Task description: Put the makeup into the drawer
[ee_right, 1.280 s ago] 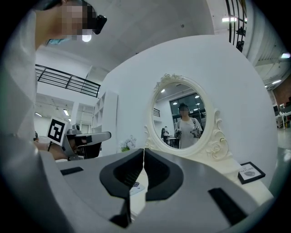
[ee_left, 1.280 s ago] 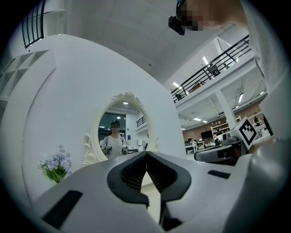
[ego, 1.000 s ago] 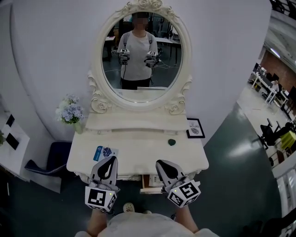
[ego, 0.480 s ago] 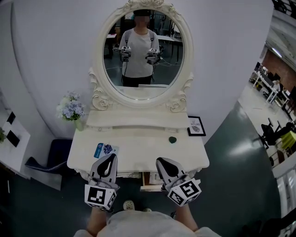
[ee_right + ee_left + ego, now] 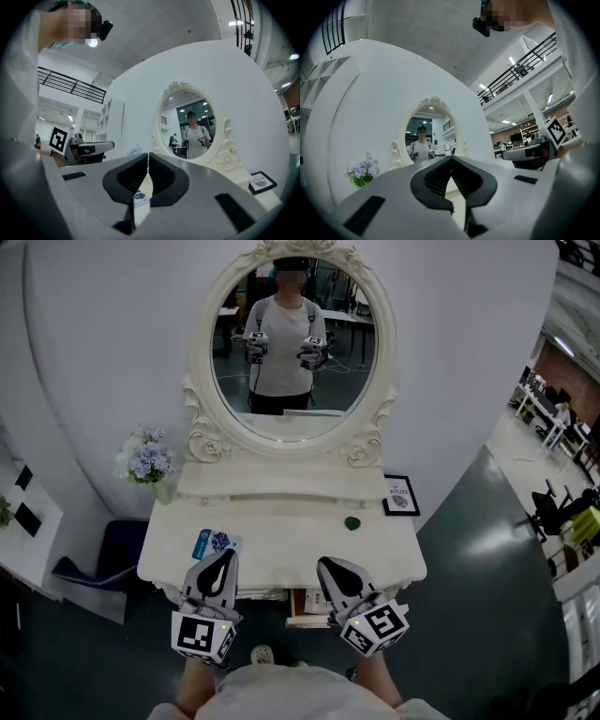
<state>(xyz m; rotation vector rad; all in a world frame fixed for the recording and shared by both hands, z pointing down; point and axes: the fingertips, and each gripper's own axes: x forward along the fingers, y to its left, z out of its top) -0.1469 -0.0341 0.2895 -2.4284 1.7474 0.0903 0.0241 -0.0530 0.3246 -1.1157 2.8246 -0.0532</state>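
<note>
Makeup not yet moved: flat blue-printed packet (image 5: 214,545) lying near the front left of the tabletop (image 5: 281,531), small dark round piece (image 5: 352,523) further right, both untouched. Drawer (image 5: 302,607) under the front edge seemingly ajar, contents unclear. Left gripper (image 5: 223,564) and right gripper (image 5: 326,568) pinched shut on nothing, held just before that edge. Whole task apparently ahead.

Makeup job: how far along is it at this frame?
Done: nothing visible. The blue packet and small dark item lie on the vanity top. In hand: nothing; left gripper and right gripper are shut and empty at its front edge. Left: picking up and stowing everything.
</note>
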